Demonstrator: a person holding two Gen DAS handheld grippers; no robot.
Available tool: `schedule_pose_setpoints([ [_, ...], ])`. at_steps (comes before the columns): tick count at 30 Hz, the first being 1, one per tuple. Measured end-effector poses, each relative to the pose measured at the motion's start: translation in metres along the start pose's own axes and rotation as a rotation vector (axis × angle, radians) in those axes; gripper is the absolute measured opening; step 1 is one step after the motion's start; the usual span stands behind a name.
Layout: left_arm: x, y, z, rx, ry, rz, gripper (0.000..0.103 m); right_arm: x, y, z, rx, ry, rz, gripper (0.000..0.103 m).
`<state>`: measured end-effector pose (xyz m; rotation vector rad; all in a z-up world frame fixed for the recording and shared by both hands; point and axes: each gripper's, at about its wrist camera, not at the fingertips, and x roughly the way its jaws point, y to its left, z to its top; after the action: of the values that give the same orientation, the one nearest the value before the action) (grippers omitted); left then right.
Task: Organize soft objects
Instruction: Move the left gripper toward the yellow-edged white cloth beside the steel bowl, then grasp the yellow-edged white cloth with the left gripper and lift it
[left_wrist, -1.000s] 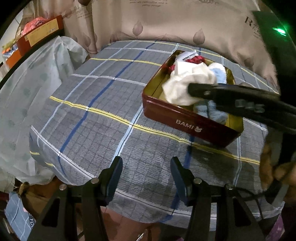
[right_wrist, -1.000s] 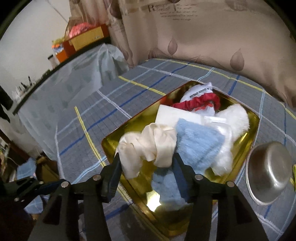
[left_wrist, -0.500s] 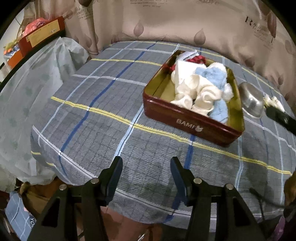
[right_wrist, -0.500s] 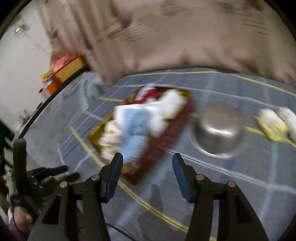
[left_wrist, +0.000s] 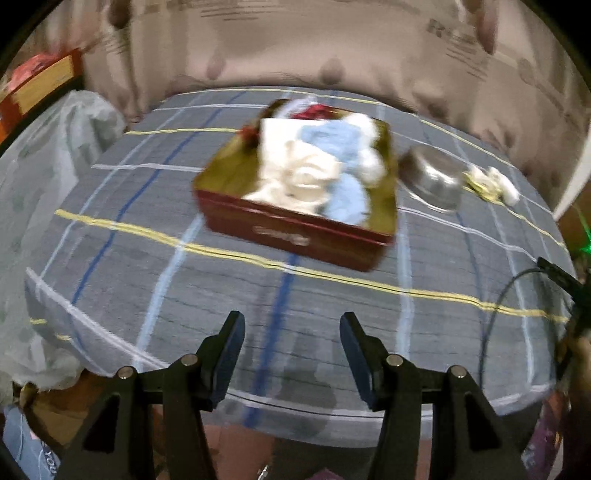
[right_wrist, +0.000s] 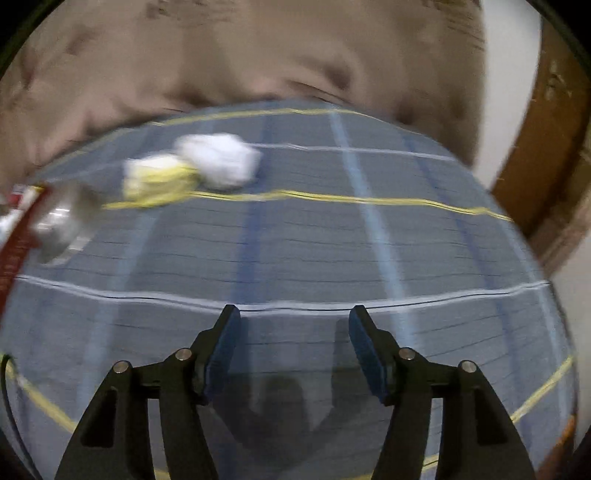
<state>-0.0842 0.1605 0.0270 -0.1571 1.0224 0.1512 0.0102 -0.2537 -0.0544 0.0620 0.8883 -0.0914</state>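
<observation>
A red tin box (left_wrist: 295, 230) with a gold inside stands on the checked tablecloth. It holds cream, white, blue and red soft cloths (left_wrist: 314, 170). My left gripper (left_wrist: 291, 328) is open and empty, near the table's front edge. My right gripper (right_wrist: 293, 325) is open and empty above bare cloth. A yellow soft item (right_wrist: 159, 181) and a white soft item (right_wrist: 221, 158) lie side by side on the table, far ahead and left of the right gripper. They also show in the left wrist view (left_wrist: 491, 181), right of the bowl. Both views are blurred.
A steel bowl (left_wrist: 432, 177) sits just right of the tin; it also shows at the left edge of the right wrist view (right_wrist: 59, 225). A beige curtain (left_wrist: 295, 44) hangs behind the table. A wooden door frame (right_wrist: 546, 147) stands at the right. A black cable (left_wrist: 495, 314) hangs at the right.
The cream cloth my right gripper held over the tin now lies in it. The right gripper has swung right, away from the tin, toward the yellow and white items. The left gripper's view shifted.
</observation>
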Motion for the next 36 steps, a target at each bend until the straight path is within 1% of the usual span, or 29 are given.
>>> schedule_pose_setpoints([
  [2, -0.001, -0.015, 0.000, 0.032, 0.009, -0.039, 0.055, 0.007, -0.016, 0.003, 0.017, 0.000, -0.026, 0.074],
  [3, -0.002, -0.020, 0.000, 0.044, 0.015, -0.060, 0.055, 0.008, -0.021, 0.004, 0.029, -0.003, -0.031, 0.076],
  [5, 0.000, -0.035, 0.005, 0.071, 0.044, -0.124, 0.055, 0.013, -0.033, 0.007, 0.078, 0.007, 0.003, 0.077],
  [6, 0.002, -0.046, 0.010, 0.087, 0.073, -0.172, 0.055, 0.016, -0.034, 0.008, 0.090, 0.018, 0.017, 0.077],
  [9, 0.005, -0.073, 0.025, 0.094, 0.122, -0.292, 0.055, 0.015, -0.039, 0.007, 0.103, 0.001, 0.048, 0.081],
  [11, 0.010, -0.098, 0.043, 0.090, 0.165, -0.397, 0.055, 0.014, -0.036, 0.007, 0.096, -0.001, 0.069, 0.083],
  [14, 0.020, -0.139, 0.076, 0.078, 0.214, -0.524, 0.055, 0.012, -0.034, 0.007, 0.093, -0.015, 0.086, 0.084],
  [16, 0.029, -0.167, 0.096, 0.083, 0.234, -0.557, 0.056, 0.009, -0.034, 0.004, 0.097, -0.027, 0.104, 0.084],
  [20, 0.060, -0.227, 0.141, 0.084, 0.286, -0.560, 0.056, 0.004, -0.036, 0.002, 0.106, -0.055, 0.142, 0.085],
  [21, 0.068, -0.235, 0.148, 0.074, 0.301, -0.555, 0.056, 0.003, -0.036, 0.002, 0.106, -0.061, 0.155, 0.085],
  [23, 0.091, -0.252, 0.164, 0.027, 0.350, -0.567, 0.056, 0.000, -0.037, 0.001, 0.100, -0.073, 0.178, 0.086],
  [25, 0.116, -0.264, 0.178, -0.045, 0.388, -0.586, 0.056, -0.003, -0.036, 0.000, 0.095, -0.084, 0.197, 0.086],
  [27, 0.136, -0.271, 0.186, -0.104, 0.425, -0.576, 0.056, -0.005, -0.037, 0.000, 0.092, -0.094, 0.223, 0.086],
  [32, 0.169, -0.272, 0.194, -0.204, 0.454, -0.520, 0.056, -0.008, -0.039, -0.001, 0.087, -0.115, 0.278, 0.086],
  [36, 0.188, -0.268, 0.198, -0.253, 0.450, -0.461, 0.056, -0.010, -0.040, -0.002, 0.087, -0.126, 0.310, 0.087],
])
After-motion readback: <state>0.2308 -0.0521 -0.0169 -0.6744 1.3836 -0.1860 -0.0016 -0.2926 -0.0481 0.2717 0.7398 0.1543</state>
